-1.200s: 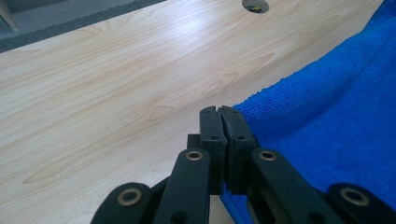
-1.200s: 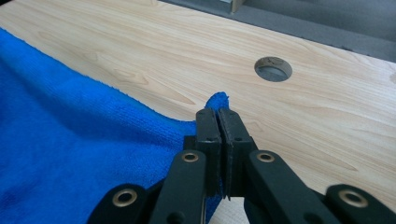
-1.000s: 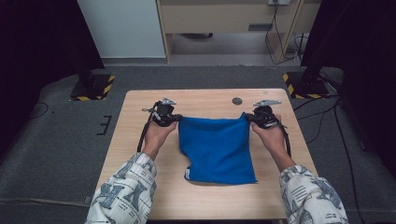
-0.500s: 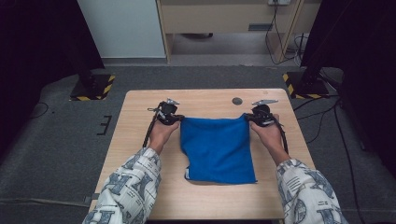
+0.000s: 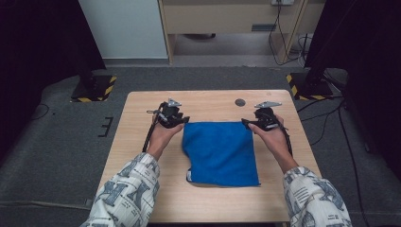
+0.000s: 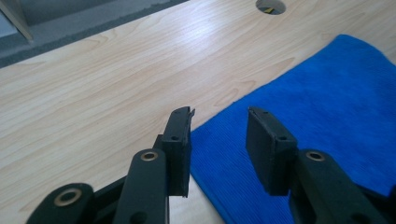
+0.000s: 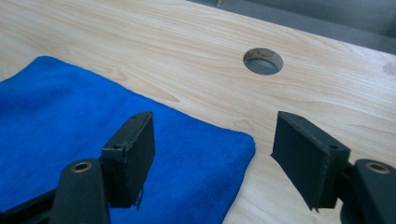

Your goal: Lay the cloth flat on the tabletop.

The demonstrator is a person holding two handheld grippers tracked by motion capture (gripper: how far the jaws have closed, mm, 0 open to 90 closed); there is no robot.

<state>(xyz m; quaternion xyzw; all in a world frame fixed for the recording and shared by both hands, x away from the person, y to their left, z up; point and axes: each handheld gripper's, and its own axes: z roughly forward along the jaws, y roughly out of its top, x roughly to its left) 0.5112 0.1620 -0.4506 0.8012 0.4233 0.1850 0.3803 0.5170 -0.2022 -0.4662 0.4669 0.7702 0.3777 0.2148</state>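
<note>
Worktop [image 5: 142, 198]: light wood, with a round cable hole [image 5: 240, 102] near its far edge. We see the blue cloth [image 5: 220, 152] lying flat, folded, mid-worktop, its far edge running between the two claws and its near edge short of the worktop's near edge.

Left claw [image 5: 182, 120] sits at the cloth's far left corner, right claw [image 5: 246, 122] at the far right corner. Both have just been opening. Left jaws stand moderately apart over the corner, gripping nothing; right jaws stand wide, cloth corner below them, pads clear of it.

Step, as we read it: release after laying the fold down. The cloth looks settled. Next move probably calls for lifting both claws straight off without snagging the pile, then regrasping an edge if another fold is wanted.

View differences: the high view gives the whole cloth outline and a small white tag [image 5: 189, 176] at its near left corner. The left gripper view [image 6: 327, 116] shows the cloth's ribbed weave; the right gripper view [image 7: 224, 154] shows the doubled, rounded corner thickness.
</note>
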